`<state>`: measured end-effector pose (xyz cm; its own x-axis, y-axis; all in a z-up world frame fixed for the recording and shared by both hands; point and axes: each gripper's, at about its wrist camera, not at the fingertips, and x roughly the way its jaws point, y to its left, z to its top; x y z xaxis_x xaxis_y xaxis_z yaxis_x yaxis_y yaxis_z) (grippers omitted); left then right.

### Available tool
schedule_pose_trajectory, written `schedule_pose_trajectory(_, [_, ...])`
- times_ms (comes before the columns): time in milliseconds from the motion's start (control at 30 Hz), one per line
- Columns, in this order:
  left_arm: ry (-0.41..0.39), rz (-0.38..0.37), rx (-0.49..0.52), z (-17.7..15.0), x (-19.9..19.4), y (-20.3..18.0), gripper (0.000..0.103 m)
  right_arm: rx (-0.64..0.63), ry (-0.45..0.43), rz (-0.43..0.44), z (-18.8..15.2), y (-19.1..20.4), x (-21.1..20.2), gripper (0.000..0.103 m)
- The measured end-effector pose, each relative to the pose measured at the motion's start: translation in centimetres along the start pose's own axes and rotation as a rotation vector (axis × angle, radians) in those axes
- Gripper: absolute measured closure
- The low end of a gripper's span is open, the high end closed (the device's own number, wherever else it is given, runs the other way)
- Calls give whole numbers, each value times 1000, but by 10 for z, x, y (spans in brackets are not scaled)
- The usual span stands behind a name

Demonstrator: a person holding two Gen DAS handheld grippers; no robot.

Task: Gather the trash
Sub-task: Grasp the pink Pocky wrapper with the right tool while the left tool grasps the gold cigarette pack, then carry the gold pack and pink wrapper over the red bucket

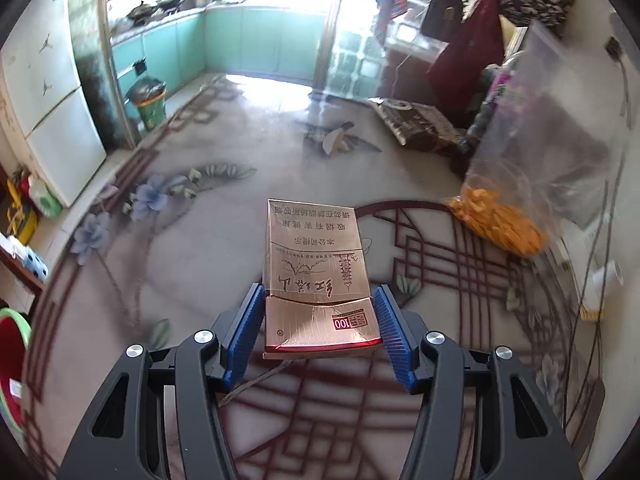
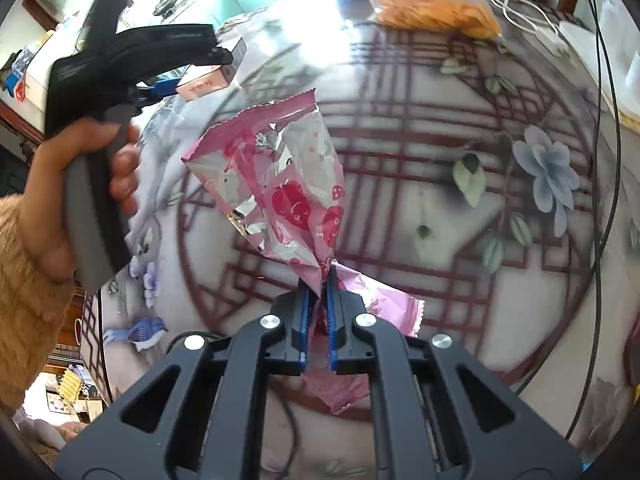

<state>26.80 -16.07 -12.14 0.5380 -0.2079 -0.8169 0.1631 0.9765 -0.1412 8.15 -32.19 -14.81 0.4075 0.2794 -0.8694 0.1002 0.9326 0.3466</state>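
Observation:
A gold-brown cigarette box (image 1: 316, 256) sticks forward out of my left gripper (image 1: 318, 294), whose blue pads press on its two sides near the lid end. The right wrist view shows the same box (image 2: 204, 84) lifted off the flower-patterned table (image 2: 440, 208), with a person's hand (image 2: 80, 168) on the left gripper's handle. My right gripper (image 2: 320, 276) is shut on a crumpled pink snack wrapper (image 2: 280, 176) printed with strawberries. The wrapper hangs out ahead of the jaws and trails behind them.
A clear bag of orange snacks (image 1: 496, 220) lies at the table's far right, the same bag (image 2: 436, 10) showing in the right wrist view. Cables (image 2: 604, 160) and a white charger (image 2: 548, 36) run along that side. A green bin (image 1: 148, 104) stands on the kitchen floor beside a white fridge (image 1: 48, 100).

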Motion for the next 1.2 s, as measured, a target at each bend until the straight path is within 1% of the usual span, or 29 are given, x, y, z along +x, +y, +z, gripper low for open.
schedule_pose_trajectory(33, [-2,-7,5,-1,-7,2,49,-6,-5,0,-2,5,-2,95])
schedule_pose_trajectory(167, [-11,-40,22,-20,-44,15,49,-35,-27,8,-8,29,-14,95])
schedule_pose_trajectory(267, [-8,-55,36,-39,-65,25,49,-63,-36,7,-15,47,-19,95])
schedule_pose_trajectory(433, [-10,-51,35,-69,-102,51,49,-99,-50,5,-22,71,-28,95])
schedule_pose_trajectory(567, [-20,-39,-1,-89,-128,73,49,-124,-57,7,-26,86,-30,95])
schedule_pose_trajectory(800, [-20,-9,-69,-119,-153,109,49,-162,-59,20,-39,112,-32,95])
schedule_pose_trajectory(833, [-21,-1,-79,-122,-156,115,58,-167,-59,21,-40,115,-32,95])
schedule_pose_trajectory(867, [-18,1,-82,-124,-157,118,63,-171,-60,21,-42,118,-33,95])
schedule_pose_trajectory(1000, [-10,14,-112,-132,-164,139,65,-187,-58,24,-48,130,-33,95])
schedule_pose_trajectory(1033, [-13,14,-115,-134,-166,142,69,-192,-57,24,-51,135,-33,95])
schedule_pose_trajectory(1100, [-12,12,-119,-137,-167,149,73,-198,-55,22,-54,141,-32,95])
schedule_pose_trajectory(1200, [2,9,-143,-143,-165,161,73,-204,-52,13,-61,149,-31,95])
